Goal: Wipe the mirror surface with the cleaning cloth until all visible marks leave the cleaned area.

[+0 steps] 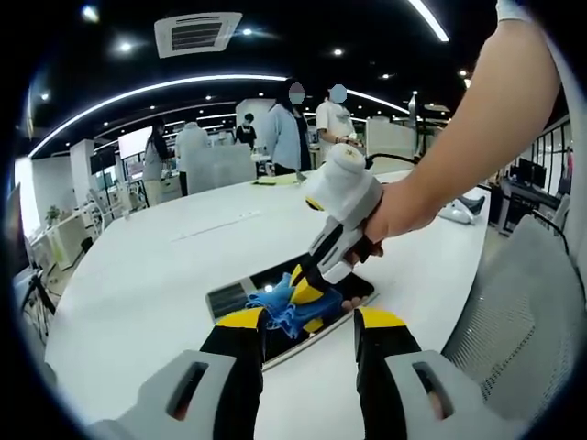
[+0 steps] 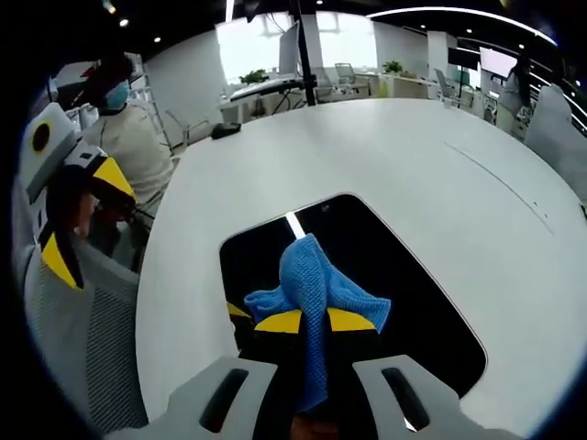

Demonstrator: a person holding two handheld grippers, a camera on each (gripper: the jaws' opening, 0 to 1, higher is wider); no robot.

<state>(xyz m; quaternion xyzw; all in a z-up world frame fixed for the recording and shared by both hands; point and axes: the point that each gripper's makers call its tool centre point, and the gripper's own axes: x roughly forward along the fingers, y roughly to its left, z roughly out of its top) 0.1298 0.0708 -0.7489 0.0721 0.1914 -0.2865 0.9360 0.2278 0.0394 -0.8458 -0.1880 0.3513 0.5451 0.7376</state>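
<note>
The mirror is a dark rectangle lying flat on the white table. A blue cleaning cloth rests on it, pinched by my right gripper, which a hand holds tilted down from the right. In the right gripper view the cloth is bunched between the yellow-tipped jaws of my right gripper, pressed on the mirror. My left gripper hovers just in front of the mirror's near edge, open with nothing between its jaws. It also appears at the left of the right gripper view, left gripper, jaws apart.
The big white table stretches far beyond the mirror. A grey mesh chair stands close at the table's edge. Several people stand at desks at the back. Office desks and monitors line the far side.
</note>
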